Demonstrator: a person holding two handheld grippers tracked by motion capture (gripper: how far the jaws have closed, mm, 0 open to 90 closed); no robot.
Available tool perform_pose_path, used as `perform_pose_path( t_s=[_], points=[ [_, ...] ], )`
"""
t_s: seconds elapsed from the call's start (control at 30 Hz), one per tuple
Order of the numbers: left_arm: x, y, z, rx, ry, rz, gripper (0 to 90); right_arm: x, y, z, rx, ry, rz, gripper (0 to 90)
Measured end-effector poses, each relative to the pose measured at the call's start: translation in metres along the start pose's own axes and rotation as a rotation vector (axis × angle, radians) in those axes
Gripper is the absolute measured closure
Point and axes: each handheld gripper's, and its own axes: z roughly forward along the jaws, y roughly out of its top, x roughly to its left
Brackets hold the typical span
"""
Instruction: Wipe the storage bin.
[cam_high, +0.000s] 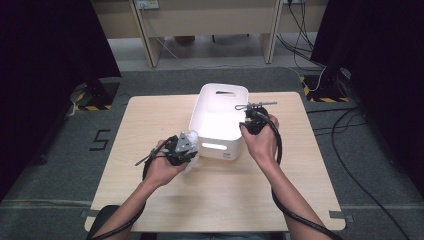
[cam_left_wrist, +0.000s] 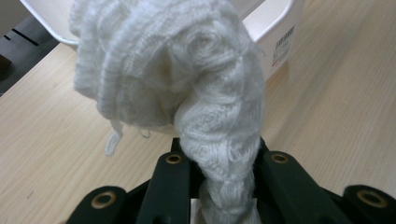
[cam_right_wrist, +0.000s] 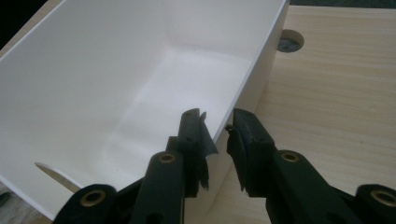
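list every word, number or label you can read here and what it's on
"5": black mark on the grey floor left of the table.
Printed label on the outside wall of the white bin: too small and blurred to read.
No other readable text.

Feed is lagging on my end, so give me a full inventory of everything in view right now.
Bin: one, white, table centre, empty inside.
Knitted cloth: one, white, clamped in left gripper beside the bin's near left corner.
Table: one, light wood.
Cable hole: one, in the tabletop past the bin.
Desks: pale wood, beyond the table.
Left gripper: black, shut on the cloth.
Right gripper: black, jaws astride the bin's right wall.
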Motion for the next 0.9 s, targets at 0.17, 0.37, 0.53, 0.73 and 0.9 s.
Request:
perform_pose_path(
  t_s=[0.17,0.37,0.53,0.73,0.9],
  points=[
    [0.0,-0.004,0.0,0.008,-0.006,-0.019,78.3,0.002,0.002,0.006,0.002,0.006,-0.038,74.8],
    [-0.005,-0.004,0.001,0.005,-0.016,-0.019,78.2,0.003,0.005,0.01,-0.003,0.041,-0.077,75.4],
    [-0.004,-0.006,0.001,0.0,-0.008,-0.037,78.3,0.006,-0.001,0.005,0.024,0.045,-0.053,72.4],
    [-0.004,-0.007,0.004,0.001,-0.006,-0.053,78.3,0.009,-0.008,0.006,0.02,0.045,-0.049,69.8],
    [-0.004,-0.006,0.008,0.017,-0.001,-0.058,78.4,0.011,-0.008,0.006,0.015,0.041,-0.046,71.1]
  ],
)
